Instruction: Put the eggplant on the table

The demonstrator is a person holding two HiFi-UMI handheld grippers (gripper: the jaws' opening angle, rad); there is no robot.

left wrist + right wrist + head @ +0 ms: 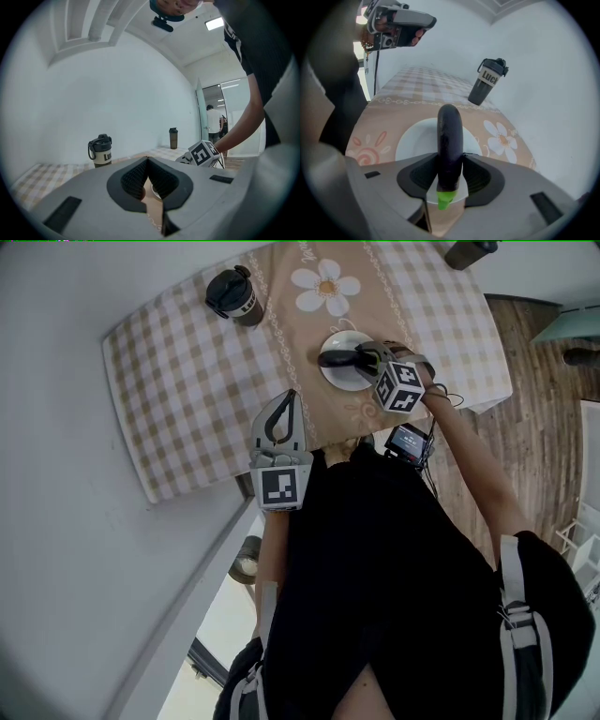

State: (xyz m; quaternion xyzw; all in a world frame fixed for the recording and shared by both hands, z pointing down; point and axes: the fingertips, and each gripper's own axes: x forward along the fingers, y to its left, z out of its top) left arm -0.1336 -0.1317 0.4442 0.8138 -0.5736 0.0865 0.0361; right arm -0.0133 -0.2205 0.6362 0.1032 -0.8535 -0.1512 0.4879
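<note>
A dark purple eggplant with a green stem end lies lengthwise between the pads of my right gripper, which is shut on it. Under it is a white plate on the tan runner. In the head view the eggplant sticks out to the left of the right gripper, over the plate. My left gripper hovers near the table's front edge, shut with nothing in it; in the left gripper view its pads meet at the tips.
A dark lidded tumbler stands at the back left of the checked tablecloth. A second dark bottle stands at the far right corner. A white wall runs along the left, with wooden floor to the right.
</note>
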